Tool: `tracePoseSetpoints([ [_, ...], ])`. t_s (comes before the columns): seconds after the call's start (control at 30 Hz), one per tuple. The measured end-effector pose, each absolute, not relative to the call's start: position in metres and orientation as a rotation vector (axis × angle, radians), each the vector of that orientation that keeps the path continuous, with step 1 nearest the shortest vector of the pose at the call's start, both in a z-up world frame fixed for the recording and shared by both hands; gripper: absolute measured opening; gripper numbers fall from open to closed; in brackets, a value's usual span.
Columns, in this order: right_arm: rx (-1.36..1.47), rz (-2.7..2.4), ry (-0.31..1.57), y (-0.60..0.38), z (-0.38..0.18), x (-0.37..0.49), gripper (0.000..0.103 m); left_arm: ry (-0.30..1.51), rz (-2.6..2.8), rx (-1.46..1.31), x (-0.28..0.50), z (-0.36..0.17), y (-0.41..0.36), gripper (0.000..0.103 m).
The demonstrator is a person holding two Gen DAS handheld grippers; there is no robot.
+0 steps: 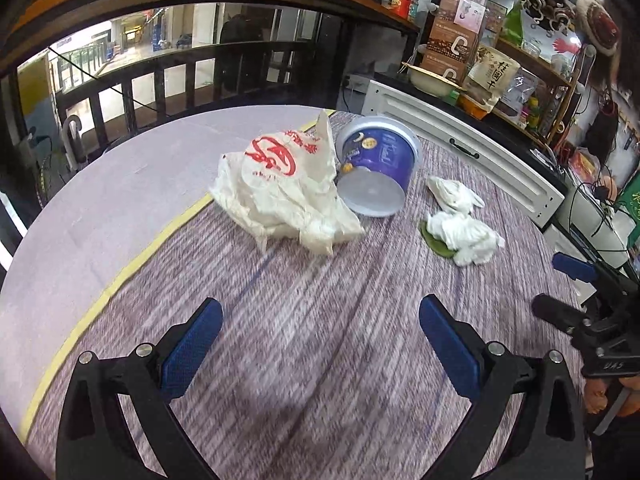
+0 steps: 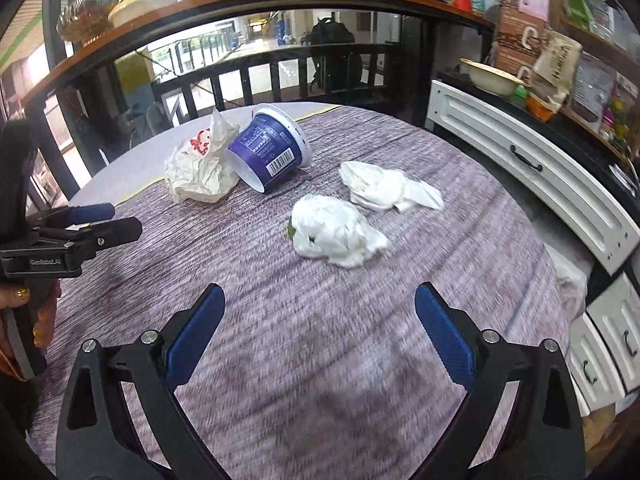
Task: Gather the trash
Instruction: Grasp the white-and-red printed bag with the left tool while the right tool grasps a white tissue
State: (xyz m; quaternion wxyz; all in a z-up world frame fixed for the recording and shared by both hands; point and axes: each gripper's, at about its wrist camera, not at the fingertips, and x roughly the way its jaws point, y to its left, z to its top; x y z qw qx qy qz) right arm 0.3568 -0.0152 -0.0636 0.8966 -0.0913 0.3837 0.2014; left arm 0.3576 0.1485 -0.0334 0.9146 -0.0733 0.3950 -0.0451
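While both hand-held grippers, left (image 1: 320, 320) and right (image 2: 320, 308), gape empty, 2 tissue wads (image 2: 336, 230) lie near the tipped tub (image 2: 268, 152).

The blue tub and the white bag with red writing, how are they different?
The blue tub is stiff and round and lies tipped on its side, showing its pale bottom; the white bag is soft, crumpled and sits in a heap. The tub has a barcode label, while the bag has red print. The bag looks wider than the tub. Both lie touching on the purple tablecloth, with neither tongs on them.
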Motion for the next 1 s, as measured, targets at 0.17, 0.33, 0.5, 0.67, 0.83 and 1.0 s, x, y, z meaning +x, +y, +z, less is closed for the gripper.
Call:
tracePoseSetpoints([
  [0.17,-0.238,0.404,0.82,0.009,-0.073,0.396,0.091,0.822,-0.067,-0.191,0.393,-0.036,0.16,0.097],
  [0.33,-0.237,0.38,0.868,0.018,-0.085,0.426,0.079,0.874,-0.06,-0.282,0.426,-0.048,0.166,0.097],
  [0.5,-0.236,0.338,0.901,0.011,-0.098,0.438,0.046,0.891,-0.036,-0.313,0.435,-0.06,0.168,0.068],
  [0.67,-0.145,0.395,0.916,-0.003,-0.09,0.435,0.023,0.864,-0.027,-0.345,0.429,-0.058,0.177,0.046],
  [0.83,-0.135,0.406,0.91,-0.007,-0.088,0.421,0.022,0.838,-0.021,-0.376,0.416,-0.056,0.183,0.038],
  [1.0,-0.115,0.421,0.88,-0.017,-0.077,0.396,0.022,0.808,-0.021,-0.394,0.395,-0.05,0.184,0.036],
])
